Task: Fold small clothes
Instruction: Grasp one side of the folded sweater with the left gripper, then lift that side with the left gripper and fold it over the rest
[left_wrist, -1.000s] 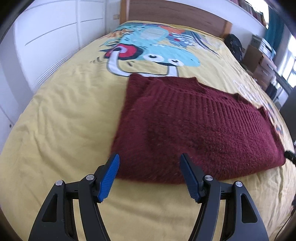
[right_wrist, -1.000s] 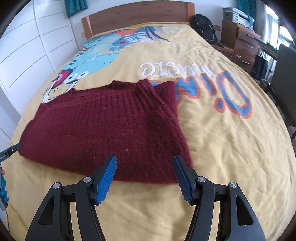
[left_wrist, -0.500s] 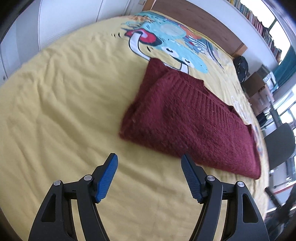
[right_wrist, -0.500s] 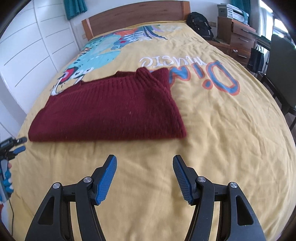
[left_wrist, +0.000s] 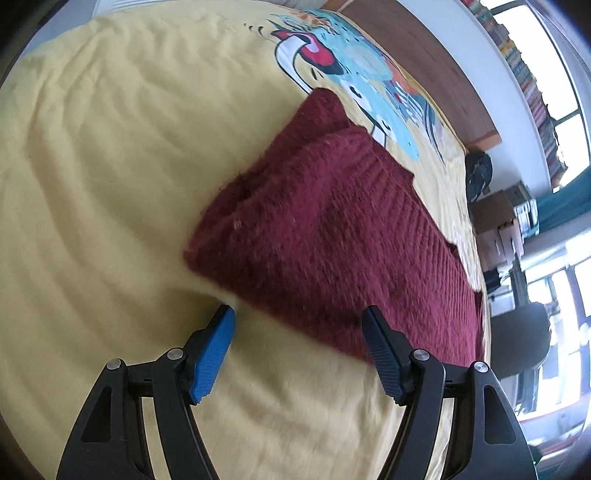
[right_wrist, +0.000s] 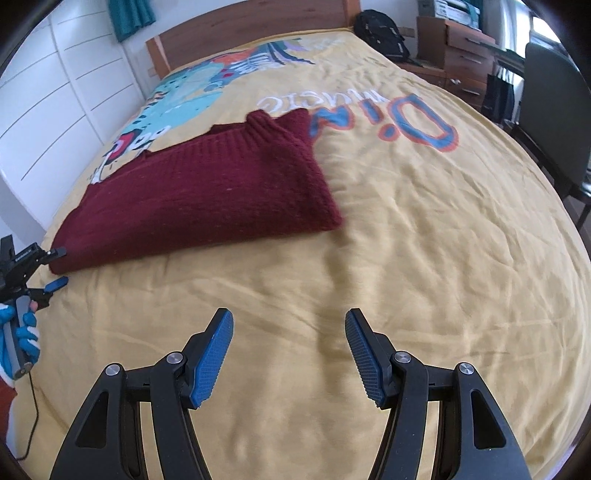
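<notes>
at the bottom of the right wrist view, the right gripper stands spread with nothing between its blue pads, over bare yellow bedcover. beyond it, toward the upper left of the frame, the folded maroon sweater lies flat on the cover, well apart from this claw. at the left edge of that frame the left gripper sits just beside the sweater's lower left corner, held by a blue-gloved hand that the frame cuts off; whether it touches the knit cannot be told.

in the left wrist view, the left gripper is also spread and holds nothing, its tips at the sweater's near edge; this view is blurred, so contact is hard to make out. no containers are in view. a wooden headboard and a dark chair sit at the upper part of the frame, the chair cut off.
</notes>
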